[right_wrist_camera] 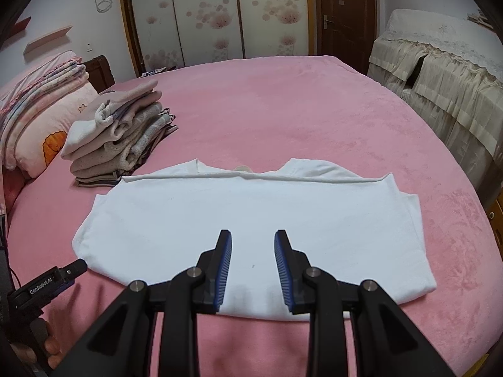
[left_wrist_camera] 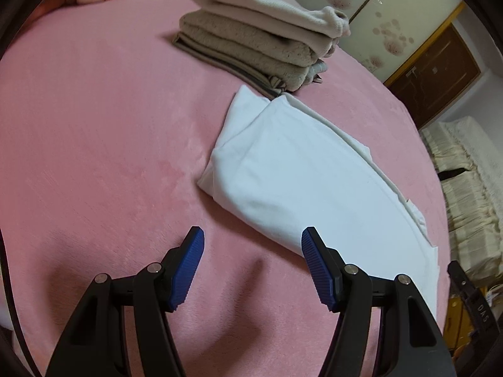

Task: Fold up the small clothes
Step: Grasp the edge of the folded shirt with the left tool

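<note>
A white T-shirt [right_wrist_camera: 251, 207], folded in half, lies flat on the pink bedspread [right_wrist_camera: 283, 110] with its neckline at the far edge. My right gripper [right_wrist_camera: 253, 242] hovers over its near hem, open to a narrow gap with nothing between the blue pads. In the left wrist view the same white T-shirt [left_wrist_camera: 314, 172] lies to the right. My left gripper [left_wrist_camera: 253, 238] is open wide above the bedspread [left_wrist_camera: 94, 125], beside the shirt's near corner and holding nothing. Its right fingertip [left_wrist_camera: 309, 238] overlaps the shirt's edge in the picture.
A stack of folded clothes [right_wrist_camera: 119, 132] in beige and grey sits at the far left, just beyond the shirt; it is the same stack [left_wrist_camera: 257, 37] in the left wrist view. A pillow [right_wrist_camera: 37, 132] lies further left. A cloth-covered cabinet [right_wrist_camera: 440, 78] stands past the bed's right edge.
</note>
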